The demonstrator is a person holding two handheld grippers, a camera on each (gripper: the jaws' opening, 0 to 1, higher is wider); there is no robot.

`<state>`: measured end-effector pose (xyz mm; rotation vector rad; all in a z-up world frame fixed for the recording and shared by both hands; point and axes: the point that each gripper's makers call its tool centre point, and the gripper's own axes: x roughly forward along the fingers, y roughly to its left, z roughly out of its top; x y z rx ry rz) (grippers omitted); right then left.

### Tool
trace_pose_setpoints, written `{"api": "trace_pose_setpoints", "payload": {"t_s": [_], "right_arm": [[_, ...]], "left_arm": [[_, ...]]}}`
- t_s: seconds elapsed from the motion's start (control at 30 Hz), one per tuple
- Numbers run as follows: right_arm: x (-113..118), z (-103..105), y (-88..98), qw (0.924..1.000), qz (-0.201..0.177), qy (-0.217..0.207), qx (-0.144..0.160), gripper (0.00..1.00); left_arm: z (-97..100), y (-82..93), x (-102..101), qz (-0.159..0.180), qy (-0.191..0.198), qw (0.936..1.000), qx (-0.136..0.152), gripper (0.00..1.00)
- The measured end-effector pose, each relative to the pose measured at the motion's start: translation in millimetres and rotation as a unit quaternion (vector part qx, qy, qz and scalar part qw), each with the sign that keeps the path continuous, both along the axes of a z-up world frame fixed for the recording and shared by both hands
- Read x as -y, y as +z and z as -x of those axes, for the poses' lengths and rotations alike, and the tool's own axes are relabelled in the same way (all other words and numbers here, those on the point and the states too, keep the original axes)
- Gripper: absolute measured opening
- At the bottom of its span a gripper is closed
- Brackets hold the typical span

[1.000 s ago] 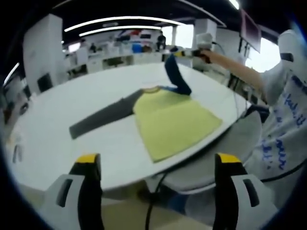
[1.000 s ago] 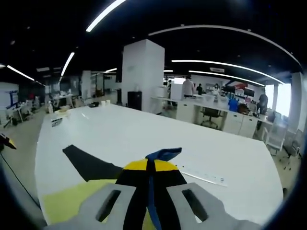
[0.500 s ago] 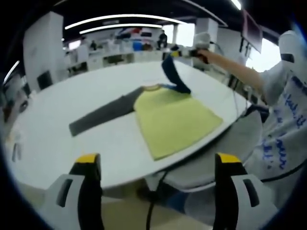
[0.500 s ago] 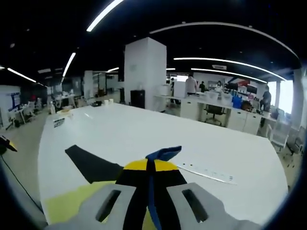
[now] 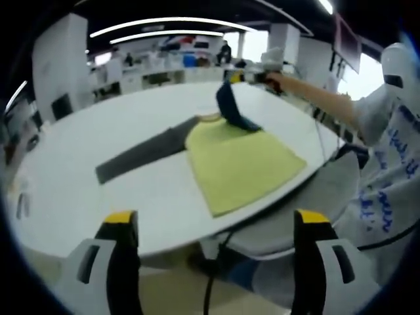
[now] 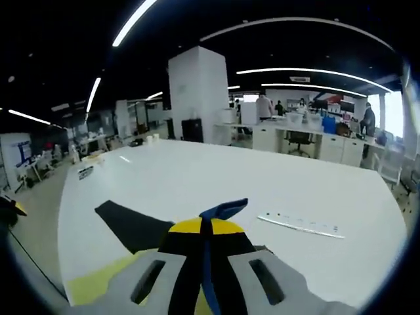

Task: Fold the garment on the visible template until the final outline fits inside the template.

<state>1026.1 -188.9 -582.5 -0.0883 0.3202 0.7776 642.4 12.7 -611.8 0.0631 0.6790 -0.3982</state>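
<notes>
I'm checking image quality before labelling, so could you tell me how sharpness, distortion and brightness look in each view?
Left gripper view: soft overall, the yellow garment and white table slightly blurred, table edge bowed by fisheye, window at upper right blown out. Right gripper view: sharper, ceiling light strips curved, ceiling dark, right gripper large and close on the blue sleeve.

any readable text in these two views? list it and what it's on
Nothing can be read for sure.
Blue handwritten-style print on the person's white shirt: too blurred to read.
Dark marks along the pale strip lying on the white table: too small to read.
Poster on the far wall: too small to read.
Yellow shirt and its blue sleeve, pinched in the right gripper: no print visible.
</notes>
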Motion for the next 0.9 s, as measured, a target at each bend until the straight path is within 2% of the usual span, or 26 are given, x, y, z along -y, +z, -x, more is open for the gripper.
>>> {"api": "trace_pose_setpoints", "payload": {"t_s": [0.43,0.9], "right_arm": [[-17.1,0.0,-12.7,0.9998,0.001,0.016,-0.012,0.02],[-28.6,7.6,-35.8,0.9992,0.004,0.026,-0.032,0.02]], "left_arm": [[-1.4,-2.2,-2.7,0.002,0.004,1.0000,-0.004,0.95],[-1.5,-3.4,-3.5,0.001,0.003,1.0000,-0.005,0.94]]}}
